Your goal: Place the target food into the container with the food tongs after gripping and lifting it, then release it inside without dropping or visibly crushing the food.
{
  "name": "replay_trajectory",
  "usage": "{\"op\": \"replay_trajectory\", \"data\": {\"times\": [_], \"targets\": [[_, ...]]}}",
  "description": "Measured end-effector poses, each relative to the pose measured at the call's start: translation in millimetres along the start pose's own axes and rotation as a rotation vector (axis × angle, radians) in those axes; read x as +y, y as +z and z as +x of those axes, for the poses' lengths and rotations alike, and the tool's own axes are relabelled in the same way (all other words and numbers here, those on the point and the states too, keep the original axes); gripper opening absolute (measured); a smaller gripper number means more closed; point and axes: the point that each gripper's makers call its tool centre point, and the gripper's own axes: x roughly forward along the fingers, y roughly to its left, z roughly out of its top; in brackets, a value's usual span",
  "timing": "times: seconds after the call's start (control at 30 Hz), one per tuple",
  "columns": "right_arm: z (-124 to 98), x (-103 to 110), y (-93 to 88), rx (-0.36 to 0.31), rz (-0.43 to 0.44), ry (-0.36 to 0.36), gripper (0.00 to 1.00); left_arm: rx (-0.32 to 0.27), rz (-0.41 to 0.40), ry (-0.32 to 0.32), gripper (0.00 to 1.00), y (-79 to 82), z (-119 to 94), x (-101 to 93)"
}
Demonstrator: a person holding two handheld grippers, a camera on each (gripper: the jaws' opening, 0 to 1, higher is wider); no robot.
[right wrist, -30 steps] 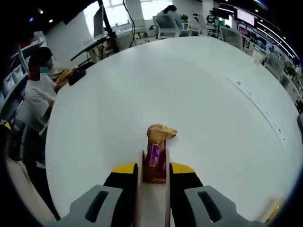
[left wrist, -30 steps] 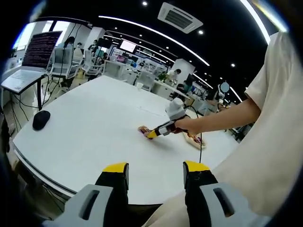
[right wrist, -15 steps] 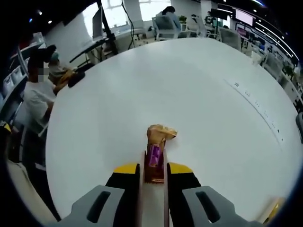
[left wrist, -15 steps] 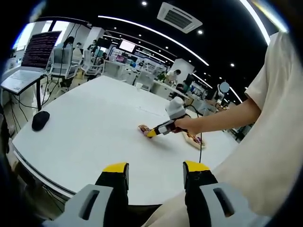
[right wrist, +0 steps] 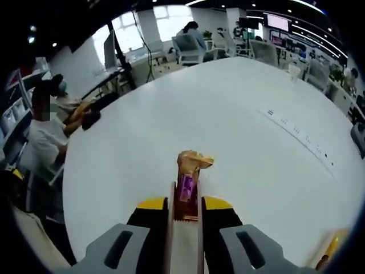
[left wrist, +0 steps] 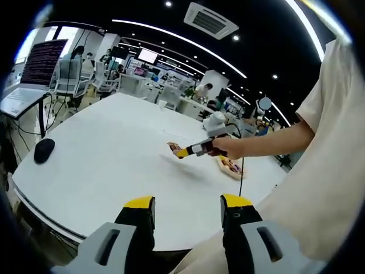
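In the left gripper view, my left gripper [left wrist: 187,210] hangs with jaws wide, holding nothing, over the near edge of the white table [left wrist: 108,165]. Across it, my right gripper [left wrist: 188,151] carries the wrapped snack [left wrist: 173,147] clear of the tabletop, near the container [left wrist: 229,167].

In the right gripper view, my right gripper [right wrist: 185,204] squeezes the food tongs [right wrist: 185,228], which pinch the wrapped snack [right wrist: 189,174] just ahead of the jaws.

Left gripper [left wrist: 187,208] hangs with jaws spread apart, nothing between them; right gripper [right wrist: 185,206] is outstretched on a bare forearm [left wrist: 268,141], jaws squeezing the tongs [right wrist: 185,228] together.
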Motion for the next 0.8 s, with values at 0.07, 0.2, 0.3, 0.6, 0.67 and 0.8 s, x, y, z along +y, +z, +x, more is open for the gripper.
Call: {"op": "replay_trajectory", "data": {"times": [0.07,0.2,0.3,0.6,0.67,0.8], "targets": [[-2.3,-0.1,2.2,-0.024,0.014,0.007,0.23,0.002,0.006,-0.007,0.45,0.4,0.7,-0.7],[-11.9,5.1,3.5,-0.037,-0.03,0.005,0.23,0.006,0.017,-0.023,0.45,1.0,2.3,-2.7],[-16.8,1.3,5.6,-0.055,-0.013,-0.001,0.23,0.009,0.023,-0.036,0.45,1.3,3.3,-4.7],[-45.5,-11.3,10.5,-0.122,0.067,-0.035,0.23,0.025,0.059,-0.09,0.45,2.7,7.8,-12.3],[-52.8,-14.3,10.8,-0.135,0.078,-0.048,0.23,0.027,0.066,-0.1,0.45,3.2,8.3,-14.0],[-64.9,-22.9,10.9,-0.161,0.103,-0.07,0.23,0.038,0.081,-0.127,0.45,3.8,10.2,-17.9]]}}
